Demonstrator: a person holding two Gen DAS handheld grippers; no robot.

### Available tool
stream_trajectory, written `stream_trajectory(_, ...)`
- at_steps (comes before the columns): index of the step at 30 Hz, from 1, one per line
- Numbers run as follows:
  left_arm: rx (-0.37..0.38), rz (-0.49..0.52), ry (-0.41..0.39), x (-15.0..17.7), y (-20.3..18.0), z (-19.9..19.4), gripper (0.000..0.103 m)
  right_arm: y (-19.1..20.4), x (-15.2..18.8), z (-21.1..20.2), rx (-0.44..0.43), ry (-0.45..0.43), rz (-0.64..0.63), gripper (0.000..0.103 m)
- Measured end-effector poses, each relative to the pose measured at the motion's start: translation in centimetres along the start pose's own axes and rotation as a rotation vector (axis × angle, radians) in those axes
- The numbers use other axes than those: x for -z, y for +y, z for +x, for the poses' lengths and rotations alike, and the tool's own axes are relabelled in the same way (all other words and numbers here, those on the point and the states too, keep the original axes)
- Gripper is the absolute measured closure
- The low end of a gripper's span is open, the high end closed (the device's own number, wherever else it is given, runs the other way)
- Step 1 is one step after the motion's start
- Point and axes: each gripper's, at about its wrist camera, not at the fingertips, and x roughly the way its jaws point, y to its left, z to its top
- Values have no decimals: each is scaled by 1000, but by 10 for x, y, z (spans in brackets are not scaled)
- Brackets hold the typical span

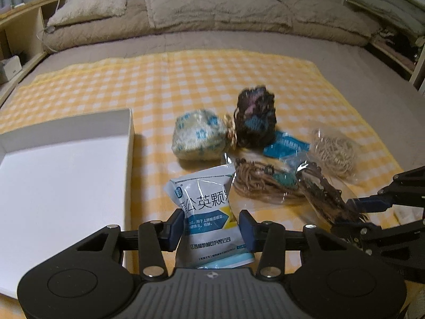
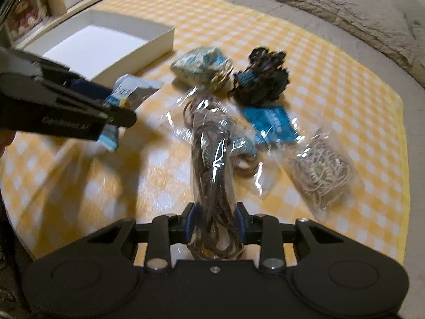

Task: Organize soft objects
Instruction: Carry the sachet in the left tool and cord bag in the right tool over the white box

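Left gripper (image 1: pixel 211 228): pinches the white-and-blue granule sachet (image 1: pixel 207 212), which appears clear of the checked cloth (image 1: pixel 159 85).
Right gripper (image 2: pixel 215 223): clamps the clear bag of dark cords (image 2: pixel 212 159).
White box (image 1: pixel 53 175): empty, nothing sorted in.
Still on cloth: pale bundle (image 1: pixel 198 138), dark knitted piece (image 1: pixel 255 117), blue packet (image 1: pixel 285 143), bag of pale cord (image 1: pixel 333 148).
Progress: barely begun, judging by the empty box.

A bed (image 1: pixel 212 45) carries a yellow checked cloth (image 1: pixel 186 79), with pillows (image 1: pixel 212 5), apparently, at its head.
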Motion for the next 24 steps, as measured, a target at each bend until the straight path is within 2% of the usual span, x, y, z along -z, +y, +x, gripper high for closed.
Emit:
stream_trajectory(12, -5, -36, -111, -18, 31, -40, 57, 4, -33, -30, 77, -139, 129, 71)
stream_trajectory(24, -48, -62, -196, -29, 87, -73, 56, 36, -78, -36, 72, -201, 186, 71)
